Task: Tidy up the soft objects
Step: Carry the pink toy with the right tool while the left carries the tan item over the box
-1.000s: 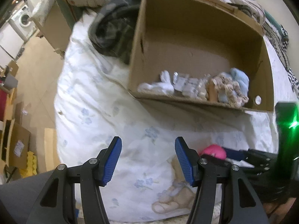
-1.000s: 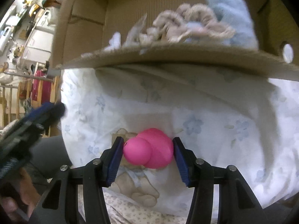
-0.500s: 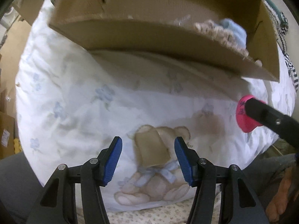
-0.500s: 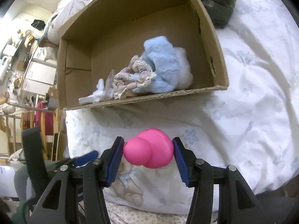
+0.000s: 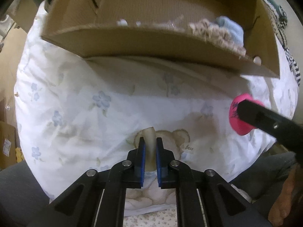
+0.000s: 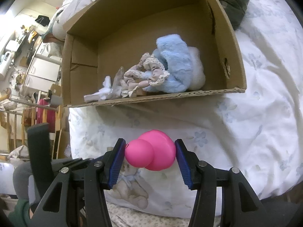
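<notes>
My right gripper (image 6: 149,158) is shut on a pink soft toy (image 6: 151,155) and holds it above the white quilt, in front of the cardboard box (image 6: 234,60); the toy also shows in the left wrist view (image 5: 239,116). Inside the box lie a blue plush (image 6: 176,66), a beige rag doll (image 6: 145,75) and a small white item (image 6: 106,89). My left gripper (image 5: 149,147) is shut on a fold of the quilt (image 5: 149,143) at its teddy-bear print, near the bed's front edge.
The white flowered quilt (image 6: 255,113) covers the bed. A dark garment (image 6: 233,1) lies beyond the box. Furniture and clutter stand on the floor to the left (image 6: 28,71). The box's near wall (image 5: 151,43) stands just beyond my left gripper.
My left gripper has closed from open onto a fold of the quilt. My right gripper keeps its hold of the pink toy and has barely moved in the last half second.
</notes>
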`<control>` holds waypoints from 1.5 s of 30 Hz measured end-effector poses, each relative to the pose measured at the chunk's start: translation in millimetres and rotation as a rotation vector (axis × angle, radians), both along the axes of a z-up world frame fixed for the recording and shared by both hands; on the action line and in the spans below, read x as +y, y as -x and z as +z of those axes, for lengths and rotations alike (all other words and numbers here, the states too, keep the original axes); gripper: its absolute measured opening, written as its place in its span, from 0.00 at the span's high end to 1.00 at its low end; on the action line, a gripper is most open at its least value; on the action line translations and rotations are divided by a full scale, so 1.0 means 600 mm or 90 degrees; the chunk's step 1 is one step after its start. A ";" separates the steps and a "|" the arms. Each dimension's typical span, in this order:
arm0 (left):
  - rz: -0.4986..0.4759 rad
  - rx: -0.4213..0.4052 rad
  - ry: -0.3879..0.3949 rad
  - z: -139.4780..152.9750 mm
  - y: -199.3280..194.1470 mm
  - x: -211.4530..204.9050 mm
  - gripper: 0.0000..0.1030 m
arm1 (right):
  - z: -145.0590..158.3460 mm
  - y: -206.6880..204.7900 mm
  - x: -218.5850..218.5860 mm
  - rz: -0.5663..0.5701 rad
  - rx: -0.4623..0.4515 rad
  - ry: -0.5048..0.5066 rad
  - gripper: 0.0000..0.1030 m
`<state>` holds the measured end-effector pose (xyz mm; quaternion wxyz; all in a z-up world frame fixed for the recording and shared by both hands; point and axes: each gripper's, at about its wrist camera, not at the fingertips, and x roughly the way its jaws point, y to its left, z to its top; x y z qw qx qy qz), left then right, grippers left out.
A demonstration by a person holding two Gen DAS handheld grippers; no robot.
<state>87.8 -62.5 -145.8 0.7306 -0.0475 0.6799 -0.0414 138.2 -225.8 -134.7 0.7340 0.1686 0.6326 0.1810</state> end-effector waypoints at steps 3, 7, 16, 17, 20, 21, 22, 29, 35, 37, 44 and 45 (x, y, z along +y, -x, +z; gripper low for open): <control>0.013 -0.022 0.005 0.018 0.006 0.008 0.91 | 0.001 0.000 0.005 0.004 -0.001 -0.002 0.45; 0.026 -0.036 -0.003 0.031 0.014 0.024 0.91 | 0.001 0.003 0.013 0.015 -0.004 0.003 0.45; 0.036 -0.135 -0.059 0.087 -0.003 0.064 0.91 | 0.012 0.007 0.019 0.021 -0.022 0.002 0.45; 0.038 -0.144 -0.061 0.093 -0.004 0.063 0.91 | 0.018 0.008 0.020 0.024 -0.030 0.003 0.45; 0.044 -0.184 -0.061 0.121 -0.016 0.070 0.91 | 0.039 0.011 0.025 0.031 -0.067 -0.009 0.45; 0.048 -0.197 -0.059 0.133 -0.017 0.073 0.91 | 0.048 0.012 0.027 0.034 -0.082 -0.012 0.45; 0.050 -0.207 -0.056 0.145 -0.016 0.078 0.91 | 0.059 0.013 0.027 0.037 -0.101 -0.012 0.45; 0.039 -0.297 -0.044 0.252 -0.056 0.082 0.91 | 0.150 -0.008 0.010 0.025 -0.191 -0.049 0.45; 0.022 -0.334 -0.050 0.291 -0.117 0.073 0.91 | 0.184 -0.061 -0.011 0.007 -0.221 -0.053 0.45; 0.018 -0.335 -0.052 0.288 -0.142 0.070 0.91 | 0.183 -0.076 -0.016 -0.001 -0.223 -0.051 0.45; 0.000 -0.348 -0.062 0.226 -0.183 0.059 0.91 | 0.116 -0.106 -0.041 -0.086 -0.167 -0.094 0.45; 0.005 -0.340 -0.062 0.213 -0.187 0.060 0.91 | 0.108 -0.108 -0.040 -0.093 -0.161 -0.083 0.45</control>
